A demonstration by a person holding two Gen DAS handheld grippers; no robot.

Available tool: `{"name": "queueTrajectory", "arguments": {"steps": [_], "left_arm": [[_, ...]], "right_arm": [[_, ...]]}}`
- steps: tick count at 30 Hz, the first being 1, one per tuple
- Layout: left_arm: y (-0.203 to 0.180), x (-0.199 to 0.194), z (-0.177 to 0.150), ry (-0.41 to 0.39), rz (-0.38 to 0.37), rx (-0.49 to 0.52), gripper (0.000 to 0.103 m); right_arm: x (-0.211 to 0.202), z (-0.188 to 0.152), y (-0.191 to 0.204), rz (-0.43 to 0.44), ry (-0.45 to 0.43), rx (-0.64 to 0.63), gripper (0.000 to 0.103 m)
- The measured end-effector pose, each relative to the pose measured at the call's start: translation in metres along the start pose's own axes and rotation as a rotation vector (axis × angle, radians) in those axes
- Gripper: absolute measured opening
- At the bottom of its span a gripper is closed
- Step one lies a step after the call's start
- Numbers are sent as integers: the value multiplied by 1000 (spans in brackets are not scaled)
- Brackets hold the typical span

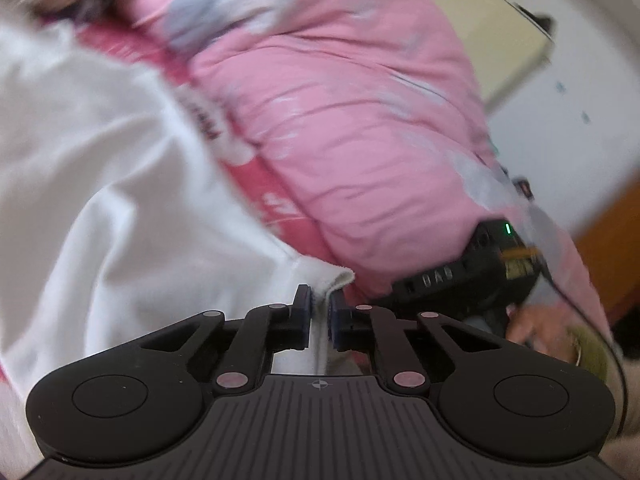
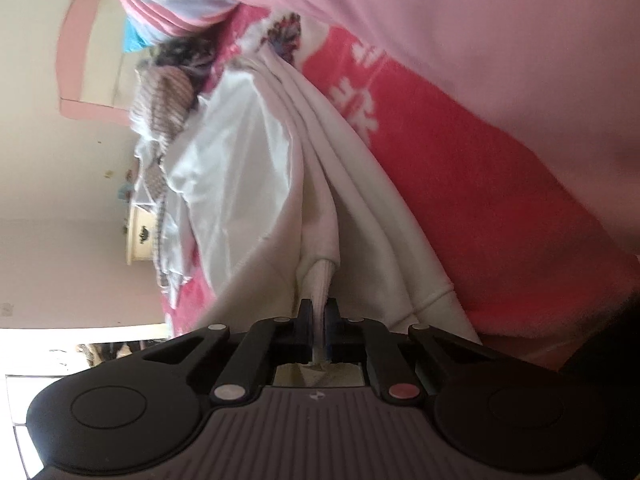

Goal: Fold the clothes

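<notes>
Both grippers, left [image 1: 319, 312] and right [image 2: 319, 328], clamped on bunched, creased white garment [image 2: 248, 184] edges.

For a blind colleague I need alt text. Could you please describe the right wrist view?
The right gripper is shut on the ribbed edge of a white garment, which stretches away in folds. Beside it lies a red cloth with white print and a pale pink fabric; a cream wall fills the left side.
</notes>
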State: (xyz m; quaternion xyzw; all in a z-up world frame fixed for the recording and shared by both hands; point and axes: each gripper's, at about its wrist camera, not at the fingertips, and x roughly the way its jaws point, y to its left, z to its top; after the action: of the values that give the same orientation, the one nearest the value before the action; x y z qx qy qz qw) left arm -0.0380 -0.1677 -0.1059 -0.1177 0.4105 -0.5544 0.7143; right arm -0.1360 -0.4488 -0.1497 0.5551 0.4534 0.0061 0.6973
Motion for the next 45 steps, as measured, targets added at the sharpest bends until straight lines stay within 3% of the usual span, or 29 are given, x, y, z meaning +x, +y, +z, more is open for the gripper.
{"name": "queueTrajectory", "arguments": {"steps": [5,7,10,12,21,29,33,35,36,38,45], "left_arm": [[-21,21,-8,75,6,130,8],[-21,29,-12,99,13,136,9],[-20,32,-14,103,23,135,9],[-18,28,-14,92,21,133,10],[-14,23,-18,104,22,120,24],[-32,38,-26,136,51,248,30],[-42,40,-33,147,68,333,30],[-45,36,-36,152,77,358,30],[-46,30,-37,153,83,370,31],[-46,17,-39,146,104,391,37],[-37,-38,-54,185,252,477,42]], "right_arm": [[3,3,-16,41,23,108,10],[3,3,-19,21,22,116,23],[2,3,-21,10,19,130,32],[1,4,-21,10,17,141,49],[0,5,-21,75,15,162,67],[12,7,-3,21,64,74,67],[23,7,9,-60,107,-12,55],[30,4,17,-108,125,-78,42],[32,3,20,-130,129,-110,28],[34,1,24,-155,127,-154,18],[16,2,31,-49,71,-97,14]]}}
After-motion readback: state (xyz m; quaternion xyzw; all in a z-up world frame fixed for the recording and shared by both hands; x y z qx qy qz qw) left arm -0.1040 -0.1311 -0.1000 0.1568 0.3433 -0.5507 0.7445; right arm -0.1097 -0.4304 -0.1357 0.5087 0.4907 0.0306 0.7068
